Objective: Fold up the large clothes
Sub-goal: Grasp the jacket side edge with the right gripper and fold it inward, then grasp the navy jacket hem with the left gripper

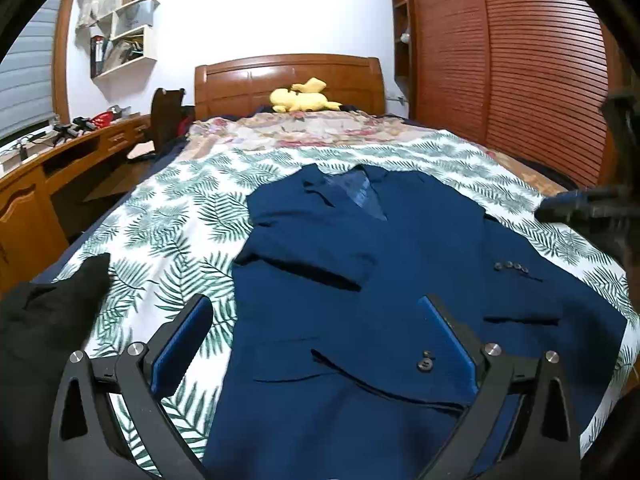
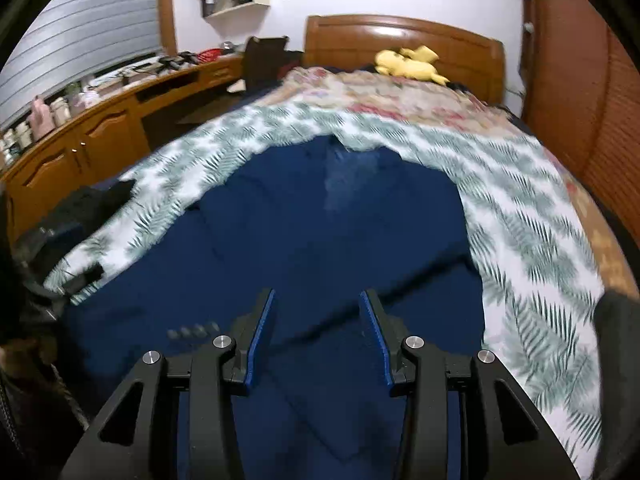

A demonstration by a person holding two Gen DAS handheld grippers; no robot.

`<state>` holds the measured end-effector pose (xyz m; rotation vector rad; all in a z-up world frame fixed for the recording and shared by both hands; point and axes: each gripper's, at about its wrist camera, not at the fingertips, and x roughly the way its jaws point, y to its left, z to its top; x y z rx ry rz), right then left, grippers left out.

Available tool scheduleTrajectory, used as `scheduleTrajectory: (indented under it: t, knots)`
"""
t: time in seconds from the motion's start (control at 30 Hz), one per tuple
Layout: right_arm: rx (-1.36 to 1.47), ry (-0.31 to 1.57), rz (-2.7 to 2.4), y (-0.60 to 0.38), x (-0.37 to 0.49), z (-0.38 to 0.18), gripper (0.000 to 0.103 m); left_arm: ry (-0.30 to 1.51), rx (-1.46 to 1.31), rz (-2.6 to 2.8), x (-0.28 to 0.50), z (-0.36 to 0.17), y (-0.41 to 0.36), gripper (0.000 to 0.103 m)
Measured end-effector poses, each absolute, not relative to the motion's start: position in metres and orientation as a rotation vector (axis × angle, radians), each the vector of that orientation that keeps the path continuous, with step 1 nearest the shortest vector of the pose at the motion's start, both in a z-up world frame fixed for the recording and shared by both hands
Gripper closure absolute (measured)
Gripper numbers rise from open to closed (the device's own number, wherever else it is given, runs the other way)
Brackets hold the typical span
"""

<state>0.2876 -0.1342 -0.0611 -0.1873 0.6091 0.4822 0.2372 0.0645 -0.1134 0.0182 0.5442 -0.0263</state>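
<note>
Left tongs [image 1: 316,336] stand wide apart above the navy jacket [image 1: 360,280], nothing between them. Right tongs [image 2: 317,332] stand partly apart over the same jacket, pads clear of cloth. Jacket lies flat on the leaf-print sheet [image 1: 180,216] on the bed.

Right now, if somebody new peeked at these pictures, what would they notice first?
First, the big dark blue suit jacket lying spread flat in the middle of the white bedsheet with green leaf prints. Next, the yellow plush toy far off by the brown wooden headboard. Close up, the left gripper and the right gripper both stand open above the jacket, holding nothing.
</note>
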Motion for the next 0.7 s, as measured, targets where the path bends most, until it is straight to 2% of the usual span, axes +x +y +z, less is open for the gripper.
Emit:
scheduleTrajectory:
  t: [0.23,0.4,0.47,0.7]
  knots:
    - [-0.151,0.633,0.468,-0.129,0.283,-0.113,0.059,0.571,0.008,-0.151,0.239,-0.118,0.049,0.002]
    - [-0.163,0.638,0.489,-0.128,0.277,-0.125,0.059,0.628,0.038,-0.19,0.245,-0.13,0.036,0.035]
    - [-0.18,0.628,0.489,-0.126,0.278,-0.126,0.059,0.658,0.054,-0.185,0.25,-0.138,0.033,0.043]
    - [-0.195,0.64,0.514,-0.136,0.279,-0.142,0.058,0.787,-0.01,-0.141,0.268,-0.163,0.045,0.044]
